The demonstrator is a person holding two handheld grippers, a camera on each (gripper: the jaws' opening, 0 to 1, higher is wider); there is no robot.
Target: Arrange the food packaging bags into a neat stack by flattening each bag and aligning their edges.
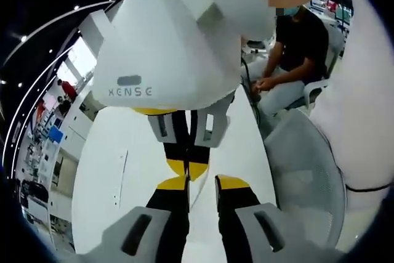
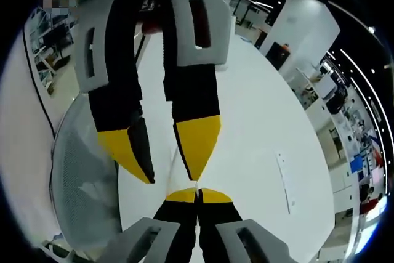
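Claws point tip to tip above a bare white table point(image 1: 117, 146). In the left gripper view the left claw point(image 1: 203, 183) rises from 6 o'clock with its yellow-tipped jaws spread, a strip of table showing between them, while the right claw point(image 1: 188, 169) hangs down from 12 o'clock under a white housing marked XENSE, its tips drawn to one point just above that gap. The right gripper view shows the reverse: the right claw point(image 2: 198, 194) at 6 o'clock has its jaws pressed together on nothing, and the left claw point(image 2: 171, 177) comes down from 12 o'clock, jaws apart, one tip almost touching the right claw's tips. A seated person in a black top point(image 1: 298, 41) appears at 2 o'clock in the left gripper view, and a white sleeve point(image 1: 363, 121) at 3 o'clock. A grey mesh chair point(image 1: 308, 170) stands beside the table's edge in both views. A thin flat strip point(image 2: 283, 180) lies on the table at 4 o'clock in the right gripper view. Where the food packaging bags lie I cannot tell.
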